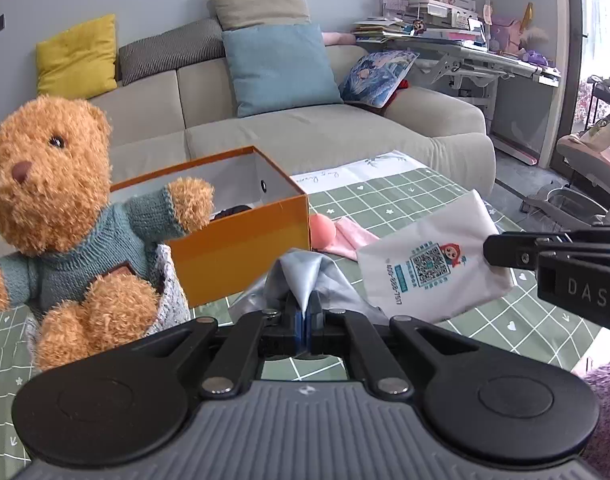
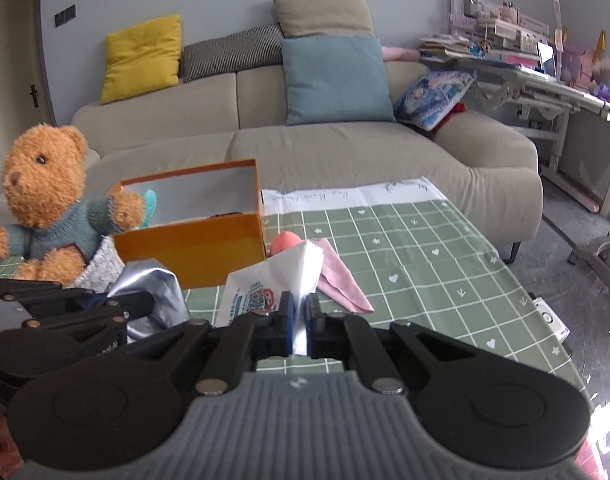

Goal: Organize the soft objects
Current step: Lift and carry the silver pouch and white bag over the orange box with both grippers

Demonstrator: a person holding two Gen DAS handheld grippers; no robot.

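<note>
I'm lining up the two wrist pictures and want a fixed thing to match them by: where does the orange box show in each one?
Left wrist view: the orange box sits left of centre, just right of the teddy bear, whose arm overlaps its near corner.
Right wrist view: the orange box is left of centre, with the teddy bear at its left.
Shared landmark: the blue cushion on the sofa behind the box.
</note>
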